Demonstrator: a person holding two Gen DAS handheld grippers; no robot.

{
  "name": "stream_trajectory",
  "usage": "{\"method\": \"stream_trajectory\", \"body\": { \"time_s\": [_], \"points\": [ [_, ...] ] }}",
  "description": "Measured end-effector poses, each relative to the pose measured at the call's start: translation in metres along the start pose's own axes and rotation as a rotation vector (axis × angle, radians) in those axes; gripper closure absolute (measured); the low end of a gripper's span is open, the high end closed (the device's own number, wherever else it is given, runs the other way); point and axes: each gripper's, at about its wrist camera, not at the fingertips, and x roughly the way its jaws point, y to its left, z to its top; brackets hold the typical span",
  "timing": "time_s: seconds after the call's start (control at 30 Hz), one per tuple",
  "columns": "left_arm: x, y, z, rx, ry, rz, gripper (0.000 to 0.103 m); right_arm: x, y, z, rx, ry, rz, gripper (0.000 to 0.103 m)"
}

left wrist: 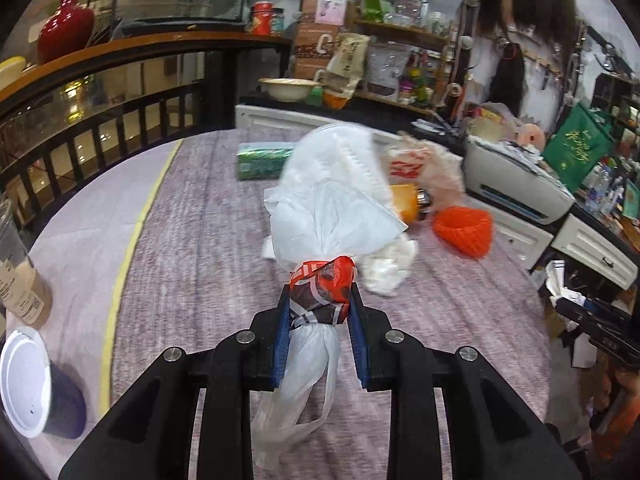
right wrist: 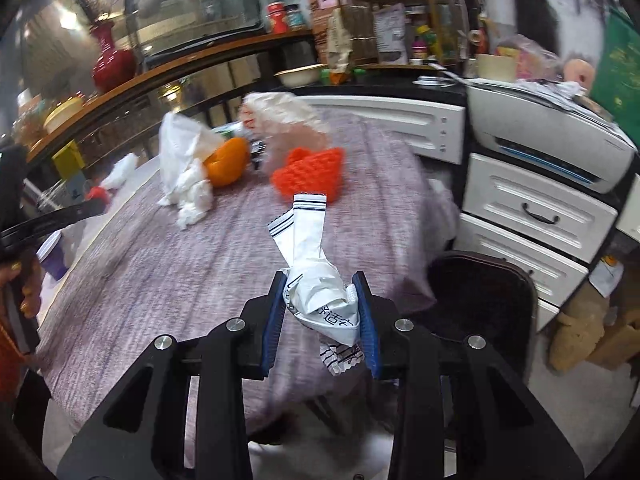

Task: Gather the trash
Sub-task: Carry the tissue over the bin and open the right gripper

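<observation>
Left gripper [left wrist: 320, 300]: clamped on a red-and-brown wrapper [left wrist: 322, 288] bunched together with the neck of a white plastic bag [left wrist: 328, 200]; the bag billows beyond the fingertips, over the table [left wrist: 180, 240].
Right gripper [right wrist: 322, 300]: clamped on a crumpled white wrapper [right wrist: 316, 280] with dark stripes, its free end standing up past the jaws.
Step in hand: judged as carrying both pieces to a collection point — keep both grips firm and lift clear of the cloth so the trailing bag does not snag.
Beyond the bag: crumpled tissue [left wrist: 388, 272] just beside it, then an orange knitted piece [left wrist: 464, 232], an orange object [left wrist: 408, 200], and a green pack [left wrist: 264, 160] farthest.
Obstacles: a paper cup [left wrist: 28, 380] at the near left table edge; a dark chair [right wrist: 480, 300] to the right — route around both.
</observation>
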Motion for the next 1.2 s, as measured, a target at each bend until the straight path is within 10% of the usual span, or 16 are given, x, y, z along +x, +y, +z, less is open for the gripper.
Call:
{"method": "stream_trajectory", "body": {
  "time_s": [0.37,0.9,1.0,1.07,1.2],
  "points": [
    [0.001,-0.081,0.006,0.098,-0.032,-0.151,0.077,-0.011,-0.088,-0.027,0.145,0.014,-0.212,0.069],
    [0.022,-0.148,0.0,0.172,0.017,-0.269,0.077,0.053,-0.134,-0.067,0.269,0.17,-0.3,0.068],
    [0.025,-0.155,-0.002,0.182,0.025,-0.282,0.077,0.064,-0.14,-0.079,0.292,0.194,-0.319,0.061],
    [0.026,-0.159,-0.004,0.185,0.031,-0.29,0.077,0.068,-0.145,-0.085,0.307,0.208,-0.332,0.036],
    [0.028,-0.164,-0.006,0.188,0.042,-0.302,0.077,0.064,-0.15,-0.095,0.34,0.202,-0.356,0.031]
  ]
}}
